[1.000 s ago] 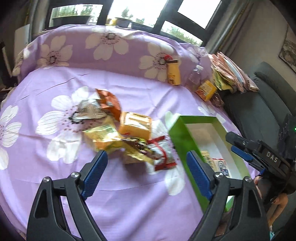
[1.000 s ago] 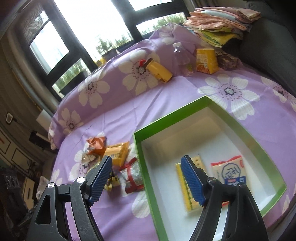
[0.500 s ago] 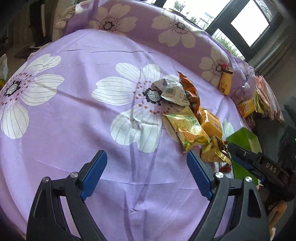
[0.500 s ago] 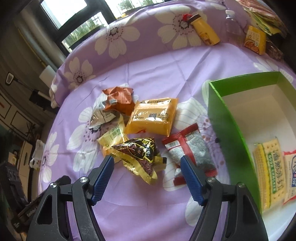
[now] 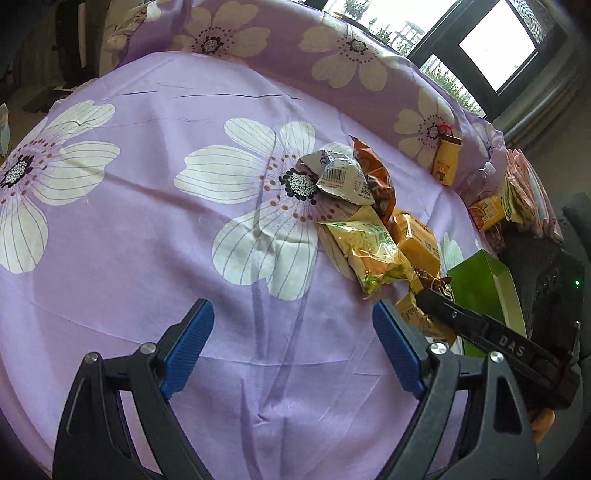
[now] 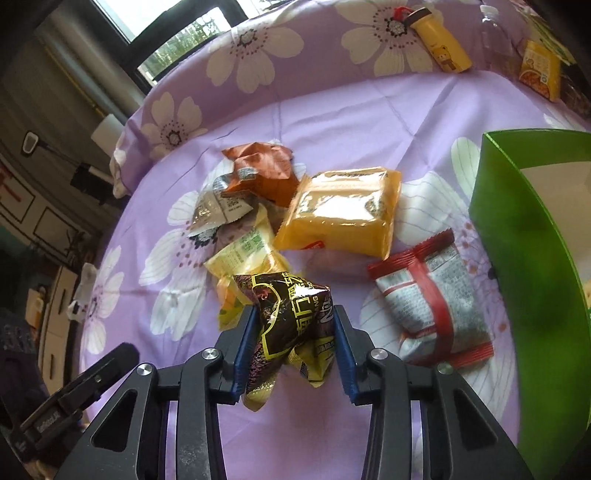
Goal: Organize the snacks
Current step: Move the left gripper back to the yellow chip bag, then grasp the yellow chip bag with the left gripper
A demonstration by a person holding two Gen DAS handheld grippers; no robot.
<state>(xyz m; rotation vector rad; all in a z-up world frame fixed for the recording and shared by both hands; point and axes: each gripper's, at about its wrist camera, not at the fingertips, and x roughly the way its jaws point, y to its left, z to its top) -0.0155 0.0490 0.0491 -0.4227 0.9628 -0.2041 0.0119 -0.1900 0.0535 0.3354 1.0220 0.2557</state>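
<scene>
Six snack packs: one dark pack [image 6: 291, 325] between the right fingers; beyond them one yellow-green pack [image 6: 247, 254], one orange pack [image 6: 343, 214], one brown pack [image 6: 262, 170], one silver pack [image 6: 218, 206]; right of them one red-and-silver pack [image 6: 432, 299]. One green box [image 6: 517, 229]. One yellow bottle [image 6: 443, 48], one clear bottle [image 6: 495, 33], one carton [image 6: 539, 70].

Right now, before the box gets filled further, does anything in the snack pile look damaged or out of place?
Nothing is spilled. The silver packet and the orange-brown packet at the far end of the pile look crumpled. The right hand-held gripper is closing on the black-and-yellow packet, creasing it.
</scene>
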